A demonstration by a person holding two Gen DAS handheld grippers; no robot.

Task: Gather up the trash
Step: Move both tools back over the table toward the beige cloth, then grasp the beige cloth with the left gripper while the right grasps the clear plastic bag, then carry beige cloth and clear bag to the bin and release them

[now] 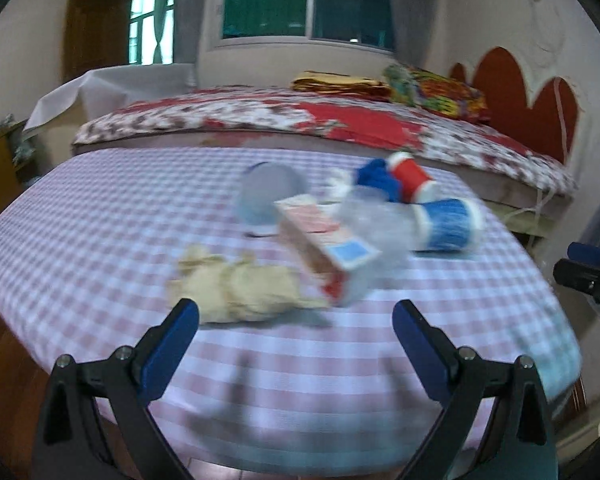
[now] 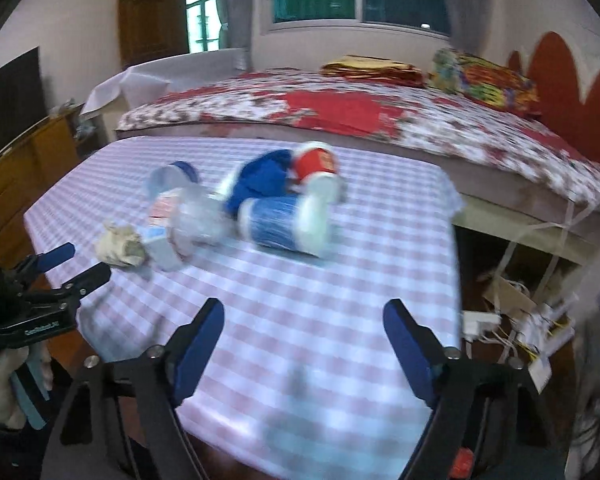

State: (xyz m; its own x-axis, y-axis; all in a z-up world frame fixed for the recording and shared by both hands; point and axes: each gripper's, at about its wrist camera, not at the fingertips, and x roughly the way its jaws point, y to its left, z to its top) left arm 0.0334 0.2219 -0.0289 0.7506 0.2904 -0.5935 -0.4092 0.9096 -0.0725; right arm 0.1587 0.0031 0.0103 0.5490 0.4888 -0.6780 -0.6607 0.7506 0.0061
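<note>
left gripper [image 1: 296, 320]: mine, fingers spread wide, nothing between them, low over near edge of the checked table [image 1: 100, 208]
right gripper [image 2: 304, 320]: mine, also spread, empty, further back from the pile
trash pile: mid-table, all ahead of both
nearest item: crumpled paper wad [image 1: 240, 292], just ahead, slightly left of my left fingers
wad axis: roughly left-right across my view
carton [image 1: 320, 240]: behind the wad, long axis diagonal, near end points toward me, rightward
blue cup [image 1: 448, 224]: lying on its side, further right
nearer arm: left, my guess for first grab; frames blurred

No legible text, all lettering blurred.
</note>
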